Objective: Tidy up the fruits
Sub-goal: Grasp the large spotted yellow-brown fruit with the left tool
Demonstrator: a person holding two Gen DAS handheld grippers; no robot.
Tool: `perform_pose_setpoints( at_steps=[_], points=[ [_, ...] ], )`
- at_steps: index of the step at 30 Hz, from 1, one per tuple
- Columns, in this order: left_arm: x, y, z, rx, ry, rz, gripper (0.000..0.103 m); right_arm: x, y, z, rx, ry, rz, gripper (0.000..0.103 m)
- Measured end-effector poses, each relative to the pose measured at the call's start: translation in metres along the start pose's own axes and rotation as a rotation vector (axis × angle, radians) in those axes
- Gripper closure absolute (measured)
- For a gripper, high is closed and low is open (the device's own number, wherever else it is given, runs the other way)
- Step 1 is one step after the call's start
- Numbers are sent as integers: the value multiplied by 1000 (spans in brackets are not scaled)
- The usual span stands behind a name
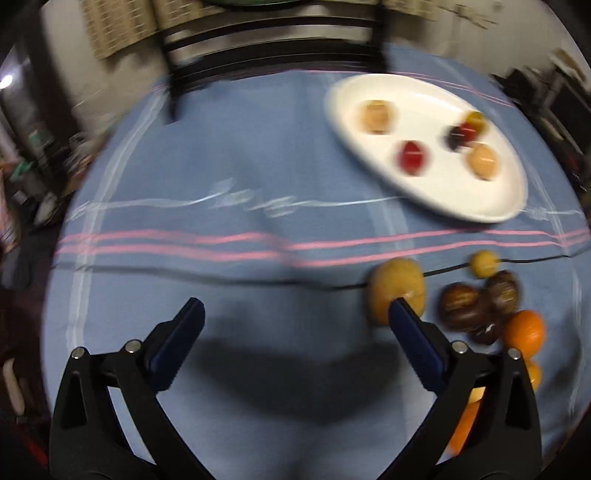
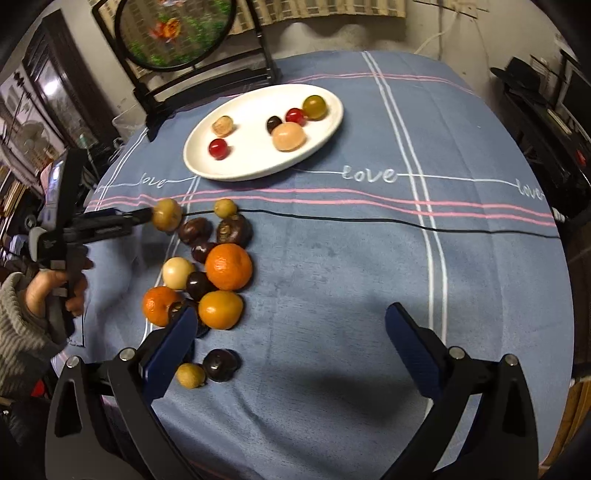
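A white oval plate (image 2: 255,168) (image 1: 461,206) sits far on the blue tablecloth and holds several small fruits: red, dark, tan and olive ones. A loose pile of fruits lies nearer: oranges (image 2: 228,266), dark brown fruits (image 2: 195,230), a cream ball (image 2: 177,273) and small yellow ones (image 2: 225,208). My left gripper (image 1: 297,310) is open, its right finger (image 1: 410,325) just in front of a yellowish-brown fruit (image 1: 397,288) (image 2: 167,214). My right gripper (image 2: 291,325) is open and empty, its left finger (image 2: 173,343) beside the pile.
A black stand with a round decorated panel (image 2: 173,33) stands behind the plate at the table's far edge. A thin black cord (image 2: 369,219) crosses the cloth. Dark furniture (image 2: 535,110) stands to the right of the table. A chair back (image 1: 273,40) shows in the left wrist view.
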State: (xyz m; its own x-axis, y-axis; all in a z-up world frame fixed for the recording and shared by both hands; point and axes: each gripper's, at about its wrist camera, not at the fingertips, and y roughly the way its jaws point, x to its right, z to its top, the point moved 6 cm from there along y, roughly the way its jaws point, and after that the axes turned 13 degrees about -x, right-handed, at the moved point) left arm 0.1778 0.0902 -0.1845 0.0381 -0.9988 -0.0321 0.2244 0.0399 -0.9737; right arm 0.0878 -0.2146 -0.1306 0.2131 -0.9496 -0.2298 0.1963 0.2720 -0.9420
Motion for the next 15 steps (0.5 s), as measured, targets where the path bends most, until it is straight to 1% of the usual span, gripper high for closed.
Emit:
perform_pose_setpoints(
  at_steps=[2, 5, 7, 9, 10, 11, 12, 13, 15],
  points=[
    [-13, -5, -7, 2, -39, -40, 2, -3, 2, 3, -7, -10, 9, 1],
    [-13, -6, -13, 6, -55, -66, 2, -8, 4, 5, -14, -31, 16, 1],
    [-1, -3, -15, 6, -33, -62, 2, -12, 4, 5, -17, -48, 15, 1],
    [9, 1, -13, 12, -17, -43, 3, -13, 4, 4, -18, -56, 14, 1],
    [11, 4, -12, 10, -18, -47, 5, -12, 3, 3, -17, -53, 14, 1],
    [11, 7, -11, 4, -23, -62, 11, -10, 2, 3, -15, -47, 14, 1],
    [9, 9, -12, -1, -27, -82, 15, -8, 1, 2, -14, -38, 15, 1],
    [11, 11, -9, -8, -33, -115, 20, -4, 1, 1, -12, -24, 17, 1],
    [16, 13, -6, -14, -28, -142, 22, 0, 0, 0, -11, -5, 20, 1]
  ],
)
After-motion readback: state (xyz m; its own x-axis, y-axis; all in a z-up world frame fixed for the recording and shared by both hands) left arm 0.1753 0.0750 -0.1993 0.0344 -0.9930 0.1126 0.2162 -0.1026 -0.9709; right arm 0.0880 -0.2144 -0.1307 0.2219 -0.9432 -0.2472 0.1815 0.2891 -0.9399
